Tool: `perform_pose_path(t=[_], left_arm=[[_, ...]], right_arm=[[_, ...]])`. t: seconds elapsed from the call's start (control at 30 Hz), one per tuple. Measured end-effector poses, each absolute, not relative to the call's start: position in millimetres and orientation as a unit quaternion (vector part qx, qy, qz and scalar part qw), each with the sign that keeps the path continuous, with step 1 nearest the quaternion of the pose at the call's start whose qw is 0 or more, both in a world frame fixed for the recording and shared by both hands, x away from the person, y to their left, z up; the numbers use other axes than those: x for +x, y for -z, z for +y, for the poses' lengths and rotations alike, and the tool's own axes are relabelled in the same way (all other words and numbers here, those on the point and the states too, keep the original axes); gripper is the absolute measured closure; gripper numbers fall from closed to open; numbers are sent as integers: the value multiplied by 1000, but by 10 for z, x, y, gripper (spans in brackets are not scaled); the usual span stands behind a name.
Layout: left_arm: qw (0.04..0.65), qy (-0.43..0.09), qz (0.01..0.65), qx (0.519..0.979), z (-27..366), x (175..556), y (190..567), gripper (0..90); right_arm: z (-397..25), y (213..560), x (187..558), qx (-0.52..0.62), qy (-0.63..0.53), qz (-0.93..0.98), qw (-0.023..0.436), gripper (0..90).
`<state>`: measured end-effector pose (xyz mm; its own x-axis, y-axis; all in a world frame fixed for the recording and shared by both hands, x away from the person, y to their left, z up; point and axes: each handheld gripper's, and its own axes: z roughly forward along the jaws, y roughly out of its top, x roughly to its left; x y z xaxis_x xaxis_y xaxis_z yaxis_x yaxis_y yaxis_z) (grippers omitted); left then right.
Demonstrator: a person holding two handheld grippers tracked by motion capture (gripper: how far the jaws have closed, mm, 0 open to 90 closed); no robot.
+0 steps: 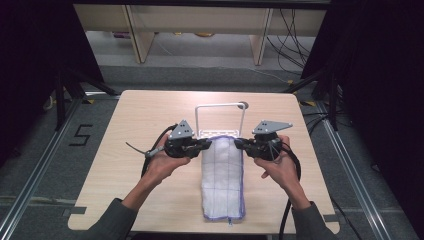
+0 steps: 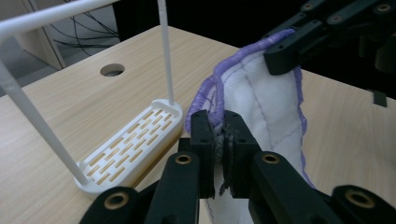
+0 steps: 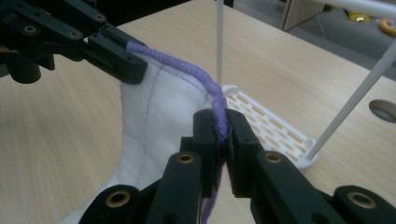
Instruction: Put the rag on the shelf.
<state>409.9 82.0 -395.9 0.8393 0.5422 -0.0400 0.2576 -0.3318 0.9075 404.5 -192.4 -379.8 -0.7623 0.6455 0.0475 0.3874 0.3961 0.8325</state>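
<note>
1. Both fingers (image 2: 203, 140) of the left gripper (image 1: 204, 145) were pressed together on the purple-edged far left corner of the white cloth (image 1: 223, 175), with a fold of it caught between them.
2. Fingers (image 3: 208, 135) of the right gripper (image 1: 240, 144) were likewise clamped tight on the purple hem at the far right corner.
3. Between the 2 grippers the far edge of the cloth was lifted off the table (image 1: 140, 130), while its near part lay flat, reaching close to the near edge.
4. Just beyond the raised edge stood a white wire rack (image 1: 220, 107) on a slotted base (image 2: 133, 140); the cloth possibly touched that base, though the angle left this unclear.
</note>
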Motion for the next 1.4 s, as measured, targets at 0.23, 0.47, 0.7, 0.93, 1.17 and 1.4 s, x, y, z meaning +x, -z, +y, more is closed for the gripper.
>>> perform_pose_path(t=[0.23,0.47,0.7,0.93,1.17,1.4], left_arm=[[529,-151,244,798,868,4099,3640,836],[540,-154,243,791,887,4167,3340,837],[538,-162,255,787,919,4371,3122,837],[540,-176,260,781,926,4555,2898,838],[543,-198,268,771,927,4756,2685,837],[548,-210,276,761,888,4906,2533,837]], right_arm=[[-1895,3521,3992,289,-471,819,156,842],[-1874,3213,4045,278,-475,814,183,843],[-1876,2985,4175,284,-488,803,192,844],[-1850,2758,4361,286,-495,794,207,845],[-1811,2561,4552,287,-499,788,218,845],[-1801,2421,4721,292,-505,781,225,845]])
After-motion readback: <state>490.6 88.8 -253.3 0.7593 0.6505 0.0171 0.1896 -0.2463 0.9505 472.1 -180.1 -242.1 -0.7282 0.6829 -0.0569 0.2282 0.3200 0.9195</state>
